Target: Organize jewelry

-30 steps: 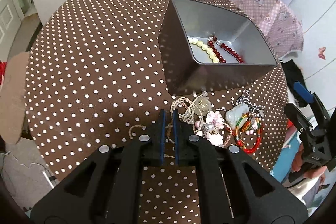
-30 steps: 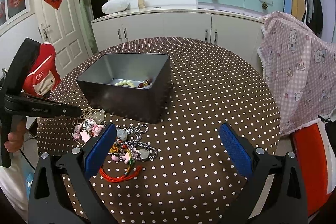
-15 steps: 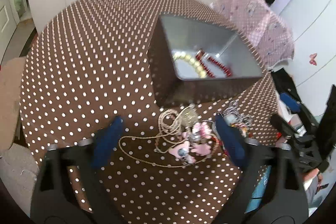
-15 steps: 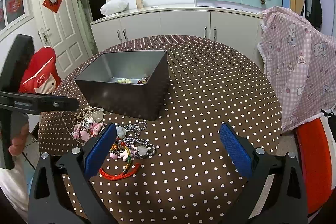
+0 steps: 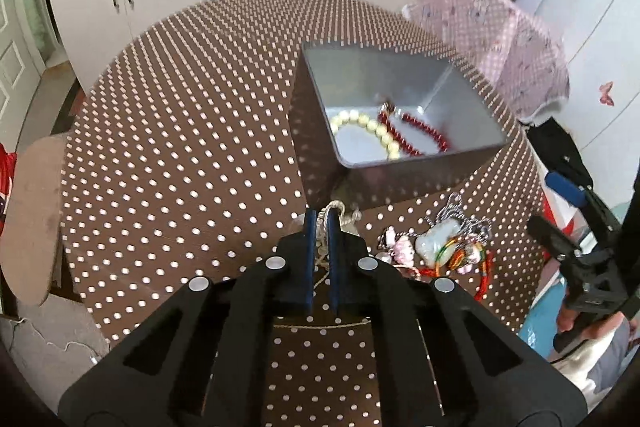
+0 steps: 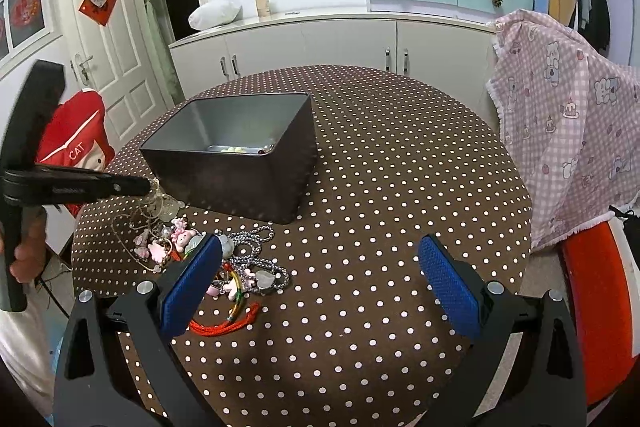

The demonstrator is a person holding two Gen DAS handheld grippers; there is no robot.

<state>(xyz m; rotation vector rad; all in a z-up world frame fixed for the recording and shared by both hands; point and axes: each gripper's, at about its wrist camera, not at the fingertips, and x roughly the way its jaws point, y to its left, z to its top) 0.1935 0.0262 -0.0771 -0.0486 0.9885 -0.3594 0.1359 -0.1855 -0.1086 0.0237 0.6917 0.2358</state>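
A grey metal box (image 5: 456,163) (image 6: 240,183) stands on the dotted brown table and holds a cream bead bracelet (image 5: 368,129) and a red bead bracelet (image 5: 424,131). My left gripper (image 5: 322,223) is shut on a beige cord necklace (image 5: 335,207), lifted just in front of the box's near corner; it also shows in the right wrist view (image 6: 154,195). A pile of jewelry (image 5: 444,251) (image 6: 224,267) lies in front of the box: pink charms, a silver chain, a jade pendant, a red cord bracelet. My right gripper (image 6: 320,287) is open, above the table near the pile.
The round table (image 6: 400,187) has a brown polka-dot cloth. A pink checked cloth (image 6: 568,131) hangs over a chair at the right. White cabinets (image 6: 320,47) stand behind the table. A red chair (image 6: 76,143) stands at the left.
My left gripper was open half a second ago; it has shut on the beige cord necklace and lifted it toward the box. The right gripper has hardly moved.
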